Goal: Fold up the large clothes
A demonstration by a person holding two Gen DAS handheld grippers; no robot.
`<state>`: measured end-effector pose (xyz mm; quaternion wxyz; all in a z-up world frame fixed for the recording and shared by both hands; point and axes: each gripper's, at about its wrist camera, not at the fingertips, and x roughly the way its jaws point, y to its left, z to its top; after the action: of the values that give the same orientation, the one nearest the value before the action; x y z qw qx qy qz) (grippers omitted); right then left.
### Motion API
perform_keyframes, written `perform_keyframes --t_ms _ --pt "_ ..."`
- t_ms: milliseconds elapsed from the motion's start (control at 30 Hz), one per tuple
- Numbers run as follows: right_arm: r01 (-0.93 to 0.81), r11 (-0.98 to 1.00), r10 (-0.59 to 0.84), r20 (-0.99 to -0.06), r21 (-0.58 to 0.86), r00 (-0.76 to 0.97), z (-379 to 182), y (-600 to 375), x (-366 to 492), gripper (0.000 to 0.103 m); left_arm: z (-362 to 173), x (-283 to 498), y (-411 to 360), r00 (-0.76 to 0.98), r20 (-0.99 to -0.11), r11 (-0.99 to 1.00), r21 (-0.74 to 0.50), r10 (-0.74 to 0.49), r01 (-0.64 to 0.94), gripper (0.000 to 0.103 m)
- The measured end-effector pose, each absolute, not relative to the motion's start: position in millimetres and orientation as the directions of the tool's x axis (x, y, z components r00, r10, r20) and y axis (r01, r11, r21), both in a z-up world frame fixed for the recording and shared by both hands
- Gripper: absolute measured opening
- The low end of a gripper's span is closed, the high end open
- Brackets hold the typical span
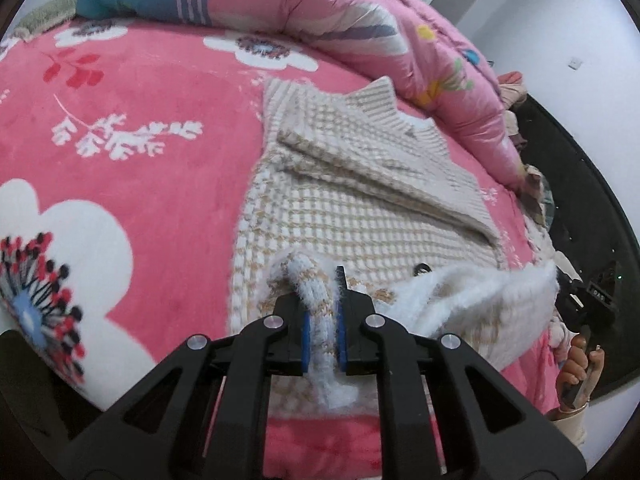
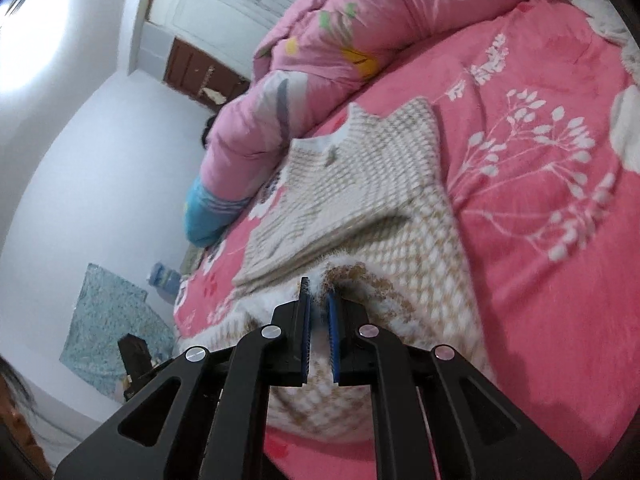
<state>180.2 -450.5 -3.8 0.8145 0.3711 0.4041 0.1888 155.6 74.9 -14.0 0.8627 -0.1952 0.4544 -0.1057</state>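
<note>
Sweater (image 1: 360, 200) hem is pinched in both grippers. The left gripper (image 1: 322, 320) has its blue pads pressed on a bunched strip of fuzzy white-and-tan knit that runs between the jaws and out past their tips. The right gripper (image 2: 318, 320) nips the knit edge the same way, its jaws nearly together with fluff caught between them. Ahead of both sets of jaws the rest of the sweater lies on the pink blanket (image 1: 160, 200), a sleeve folded across its body. Beyond it, a pink quilt (image 1: 360, 20) is heaped. Off to the right of the left jaws, a hand (image 1: 580, 368) grips a black handle.
</note>
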Motion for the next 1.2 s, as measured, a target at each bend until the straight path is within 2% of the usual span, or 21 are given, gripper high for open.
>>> perform_keyframes --t_ms 67,133,200,333,400,433,467,500,533,700,800,867,933,1000,1100,1133,1200 --pt "0.026 0.654 0.598 -0.539 0.756 0.593 -18.7 -451.1 194.7 0.008 -23.4 163.7 77.3 0.55 -0.751 0.896 -0.444 -0.366 -0.008 0.012" --pt "0.063 0.655 0.59 -0.562 0.753 0.581 -34.1 -451.7 205.8 0.008 -33.8 172.6 80.3 0.523 -0.763 0.888 -0.46 -0.379 -0.028 0.016" --pt "0.096 0.654 0.586 -0.583 0.75 0.563 -48.1 -452.9 212.2 0.012 -42.9 179.6 85.5 0.494 -0.768 0.868 -0.494 -0.408 -0.051 0.022" --pt "0.135 0.624 0.606 -0.587 0.769 0.538 -66.7 -457.8 217.0 0.015 -45.0 183.1 93.0 0.483 -0.745 0.832 -0.552 -0.461 -0.058 0.029" --pt "0.128 0.626 0.608 -0.585 0.769 0.537 -64.6 -459.0 214.3 0.026 -41.6 182.1 96.0 0.491 -0.727 0.817 -0.575 -0.48 -0.051 0.035" --pt "0.12 0.633 0.604 -0.585 0.764 0.541 -61.1 -459.2 212.5 0.032 -38.8 180.3 97.6 0.499 -0.718 0.812 -0.582 -0.485 -0.047 0.041" --pt "0.111 0.649 0.589 -0.589 0.753 0.553 -55.5 -460.0 209.9 0.044 -34.6 177.4 99.3 0.517 -0.711 0.814 -0.579 -0.477 -0.046 0.044" --pt "0.103 0.669 0.565 -0.594 0.736 0.572 -48.6 -461.9 206.9 0.053 -30.5 175.9 100.6 0.536 -0.71 0.823 -0.567 -0.457 -0.049 0.055" --pt "0.097 0.682 0.55 -0.596 0.725 0.585 -43.3 -463.4 204.5 0.055 -23.6 171.3 103.0 0.57 -0.708 0.84 -0.54 -0.418 -0.055 0.061" --pt "0.06 0.771 0.458 -0.618 0.634 0.64 -8.2 -463.4 184.2 0.056 2.9 148.2 105.3 0.658 -0.668 0.873 -0.487 -0.347 -0.035 0.061" --pt "-0.034 0.832 0.444 -0.627 0.554 0.641 13.5 -436.5 171.9 0.056 20.1 131.7 81.4 0.701 -0.632 0.911 -0.409 -0.329 0.059 0.061" --pt "-0.111 0.859 0.454 -0.644 0.499 0.616 20.8 -408.2 169.2 0.056 24.0 123.3 50.1 0.695 -0.616 0.917 -0.363 -0.371 0.168 0.061" --pt "-0.202 0.881 0.46 -0.679 0.427 0.572 20.1 -371.8 167.5 0.056 16.8 121.1 18.4 0.658 -0.633 0.911 -0.327 -0.409 0.252 0.061" --pt "-0.254 0.899 0.437 -0.722 0.356 0.537 10.4 -342.8 166.4 0.056 -4.9 121.9 -11.8 0.6 -0.692 0.915 -0.276 -0.402 0.294 0.061" --pt "-0.281 0.933 0.336 -0.829 0.226 0.447 -30.3 -301.9 171.0 0.058 -57.1 139.0 -34.7 0.505 -0.797 0.939 -0.233 -0.333 0.252 0.063" --pt "-0.276 0.945 0.28 -0.866 0.174 0.413 -52.5 -292.4 176.3 0.06 -70.0 143.3 -32.6 0.499 -0.803 0.943 -0.241 -0.326 0.228 0.063" --pt "-0.255 0.948 0.282 -0.868 0.188 0.409 -67.2 -292.7 179.9 0.064 -73.2 144.7 -24.2 0.521 -0.778 0.936 -0.286 -0.351 0.204 0.062"
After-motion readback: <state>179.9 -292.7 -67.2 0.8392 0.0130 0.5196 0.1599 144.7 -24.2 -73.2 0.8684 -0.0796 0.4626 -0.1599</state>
